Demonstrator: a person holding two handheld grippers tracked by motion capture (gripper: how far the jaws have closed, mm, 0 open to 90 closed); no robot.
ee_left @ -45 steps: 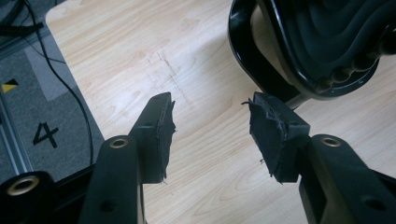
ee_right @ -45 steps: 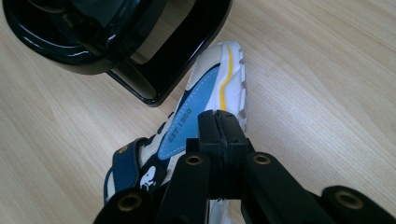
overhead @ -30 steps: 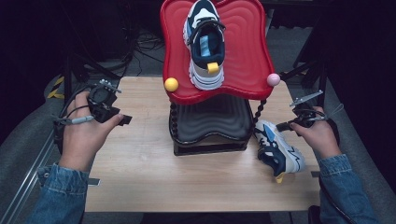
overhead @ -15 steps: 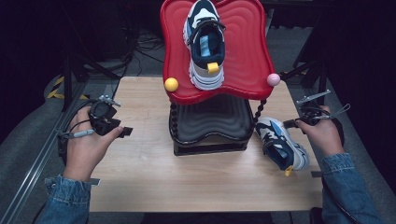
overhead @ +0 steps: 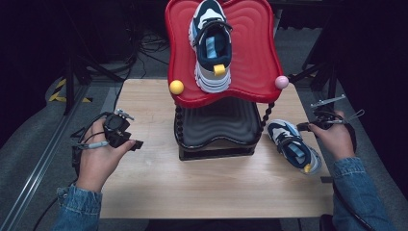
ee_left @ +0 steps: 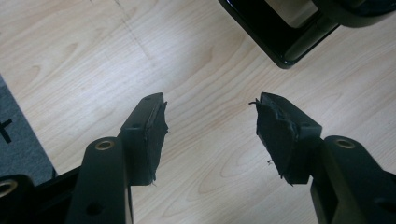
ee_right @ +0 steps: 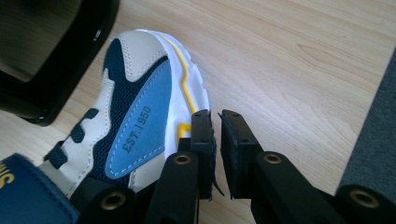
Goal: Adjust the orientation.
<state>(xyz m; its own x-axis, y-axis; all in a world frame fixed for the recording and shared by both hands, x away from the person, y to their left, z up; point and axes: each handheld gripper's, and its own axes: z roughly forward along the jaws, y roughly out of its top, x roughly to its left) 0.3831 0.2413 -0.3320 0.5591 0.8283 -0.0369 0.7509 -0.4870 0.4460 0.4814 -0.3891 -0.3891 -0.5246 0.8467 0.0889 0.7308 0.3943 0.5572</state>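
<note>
One blue, white and navy sneaker (overhead: 211,43) stands on the red wavy tray (overhead: 255,53) on top of the stand. Its twin (overhead: 292,144) lies on the table at the right, close to the stand's black base (overhead: 216,144). My right gripper (overhead: 303,127) is just right of it. In the right gripper view its jaws (ee_right: 215,116) have just been opening and stand a narrow gap apart with nothing between them, beside the sneaker's (ee_right: 140,107) white sole. My left gripper (overhead: 136,143) hangs low over bare wood at the left. Its jaws (ee_left: 210,116) have been opening and stand wide, holding nothing.
A yellow ball (overhead: 176,87) and a pink ball (overhead: 281,82) cap the stand's front posts. A black wavy shelf (overhead: 216,122) sits under the red tray. The wooden table (overhead: 154,178) has dark floor and cables around it.
My left hand has sunk toward the table and come nearer. My right hand has drawn to the right, and the sneaker on the table has shifted a little right with it.
</note>
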